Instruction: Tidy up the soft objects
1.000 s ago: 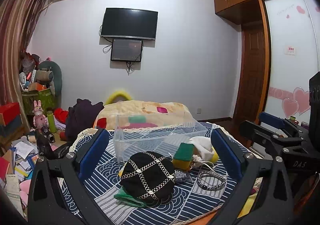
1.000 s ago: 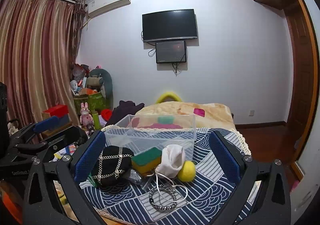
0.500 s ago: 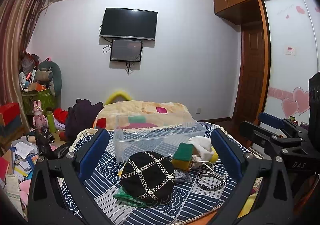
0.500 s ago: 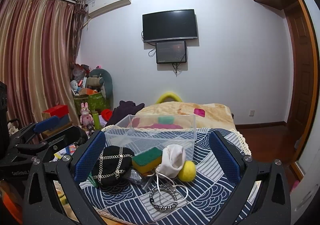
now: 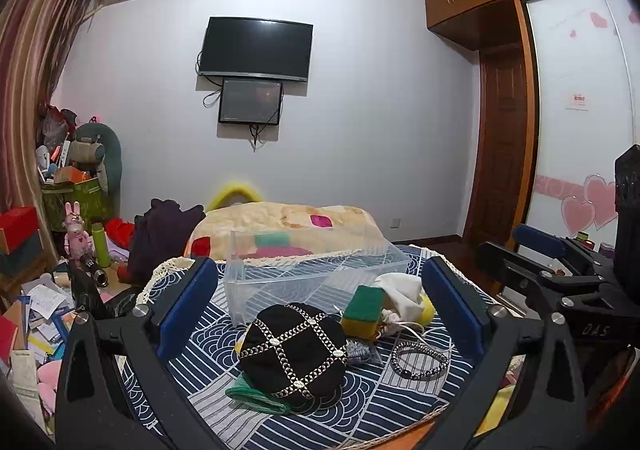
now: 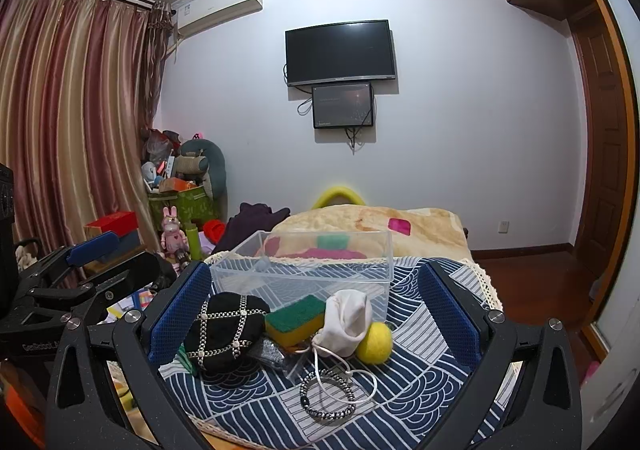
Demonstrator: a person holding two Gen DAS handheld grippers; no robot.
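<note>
Both grippers hover with jaws spread wide and empty, framing the pile for a first pick. Between the left gripper [image 5: 320, 314] jaws sits the black chain-patterned fabric pouch [image 5: 294, 350]; between the right gripper [image 6: 316, 314] jaws lie the green-and-yellow sponge [image 6: 295, 319], white drawstring bag [image 6: 347, 322] and yellow felt ball [image 6: 375, 343], the clear plastic bin [image 6: 304, 274] just beyond on the tabletop.

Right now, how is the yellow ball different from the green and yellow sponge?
The yellow ball is round and fuzzy; the sponge is a flat-sided block. The ball is yellow all over; the sponge has a green top over yellow. The ball sits right of the white pouch, the sponge left. Both lie on the cloth outside the clear bin.
</note>
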